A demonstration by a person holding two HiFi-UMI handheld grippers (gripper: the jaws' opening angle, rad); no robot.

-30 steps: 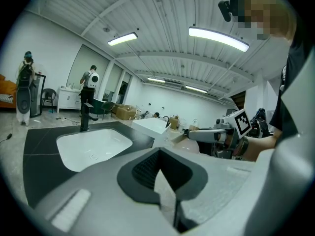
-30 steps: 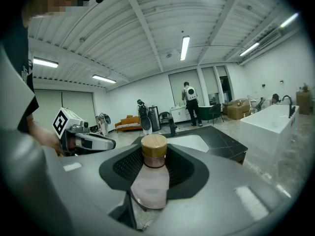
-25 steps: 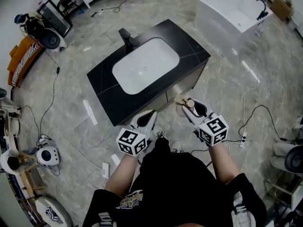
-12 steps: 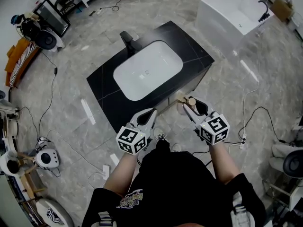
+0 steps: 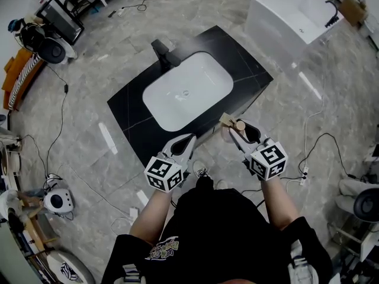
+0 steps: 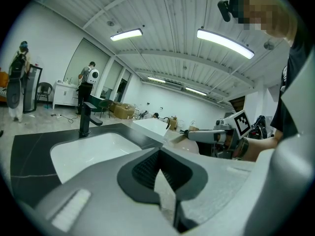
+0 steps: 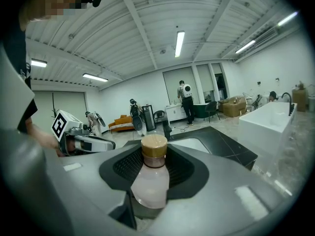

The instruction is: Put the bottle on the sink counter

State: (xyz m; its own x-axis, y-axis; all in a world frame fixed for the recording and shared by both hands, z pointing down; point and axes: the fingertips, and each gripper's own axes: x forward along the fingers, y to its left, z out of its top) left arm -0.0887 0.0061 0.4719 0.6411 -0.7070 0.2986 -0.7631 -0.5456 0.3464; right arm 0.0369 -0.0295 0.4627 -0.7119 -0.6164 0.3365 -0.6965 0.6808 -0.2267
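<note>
right now the pale pink plastic bottle (image 7: 150, 178) with a tan cap is clamped between the right gripper's (image 5: 237, 132) jaws, at the front edge of the black stone sink counter (image 5: 133, 108) with its white oval basin (image 5: 186, 90). left gripper (image 5: 186, 142) hangs alongside, low before the counter, jaws pressed together.
</note>
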